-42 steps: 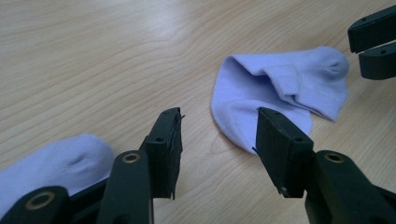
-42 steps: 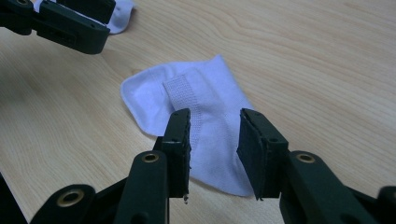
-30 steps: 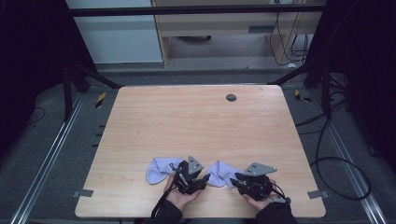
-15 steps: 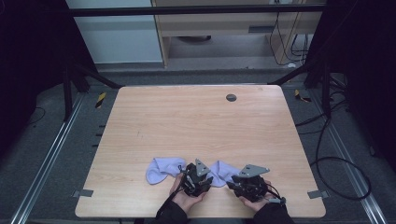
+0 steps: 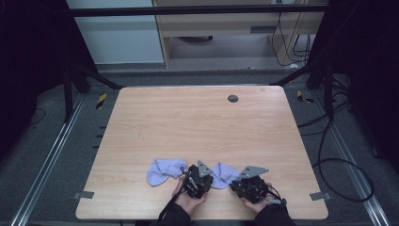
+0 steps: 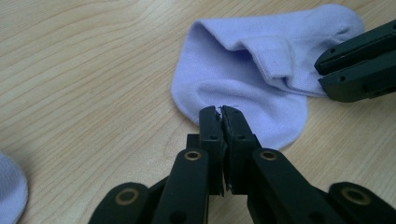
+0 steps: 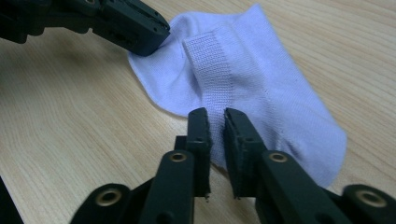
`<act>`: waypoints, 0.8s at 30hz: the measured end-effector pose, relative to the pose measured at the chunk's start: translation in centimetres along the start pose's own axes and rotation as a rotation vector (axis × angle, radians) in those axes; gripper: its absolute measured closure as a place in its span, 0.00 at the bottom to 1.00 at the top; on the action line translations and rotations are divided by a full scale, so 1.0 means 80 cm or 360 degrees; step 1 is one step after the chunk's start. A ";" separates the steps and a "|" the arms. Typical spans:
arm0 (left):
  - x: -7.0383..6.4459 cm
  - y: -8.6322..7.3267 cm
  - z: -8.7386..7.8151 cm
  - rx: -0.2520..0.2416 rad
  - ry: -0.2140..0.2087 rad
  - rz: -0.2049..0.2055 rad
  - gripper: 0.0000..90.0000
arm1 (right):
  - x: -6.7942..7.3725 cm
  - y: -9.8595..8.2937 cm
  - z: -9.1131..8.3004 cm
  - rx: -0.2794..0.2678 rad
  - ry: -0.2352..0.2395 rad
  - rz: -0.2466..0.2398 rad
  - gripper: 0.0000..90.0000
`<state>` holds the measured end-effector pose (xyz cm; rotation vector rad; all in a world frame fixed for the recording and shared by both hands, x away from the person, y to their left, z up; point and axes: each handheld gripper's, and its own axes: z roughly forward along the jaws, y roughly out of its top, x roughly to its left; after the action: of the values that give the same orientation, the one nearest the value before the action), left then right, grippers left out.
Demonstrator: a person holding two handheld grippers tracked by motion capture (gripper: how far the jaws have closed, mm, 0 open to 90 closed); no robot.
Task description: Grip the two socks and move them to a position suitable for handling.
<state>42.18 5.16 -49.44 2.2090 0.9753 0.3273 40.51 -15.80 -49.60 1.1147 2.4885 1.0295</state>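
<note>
Sock [image 5: 225,173]: pale lilac, flat on the counter [image 5: 197,127] near its front edge, between the two grippers; cuff band folded over on top [image 7: 212,65].
Left gripper [image 6: 220,112]: fingers pressed together, tips pinching the sock's rounded near edge; in the high view it sits at the sock's left side [image 5: 198,180].
Right gripper [image 7: 216,116]: fingers nearly together with a narrow slot, the ribbed band of the sock running into that slot; whether they grip the cloth I cannot tell.
Second sock [image 5: 163,170]: same colour, lying just left of the left gripper, apart from the first.
Hands: one hand [image 5: 188,201] under each gripper at the counter's front edge.
</note>
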 end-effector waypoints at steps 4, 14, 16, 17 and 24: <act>0.000 0.000 -0.001 0.0005 -0.0012 0.0002 0.98 | 0.000 0.001 0.000 0.0001 -0.0005 0.0000 0.93; 0.001 0.001 -0.001 0.0005 -0.0047 0.0035 0.98 | -0.015 0.013 -0.038 -0.0294 0.0020 0.0140 0.93; 0.001 0.001 -0.001 0.0007 -0.0046 0.0036 0.98 | -0.024 0.015 -0.042 -0.0336 -0.0023 0.0170 0.93; 0.001 0.001 -0.001 0.0007 -0.0046 0.0036 0.98 | -0.024 0.015 -0.042 -0.0336 -0.0023 0.0170 0.93; 0.003 0.002 -0.001 -0.0002 -0.0043 0.0029 0.98 | -0.053 0.022 -0.042 -0.0390 -0.0149 0.0295 0.93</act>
<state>42.42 5.31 -49.28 2.2164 0.9410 0.3056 42.88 -19.78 -46.24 1.2990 2.1488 1.2610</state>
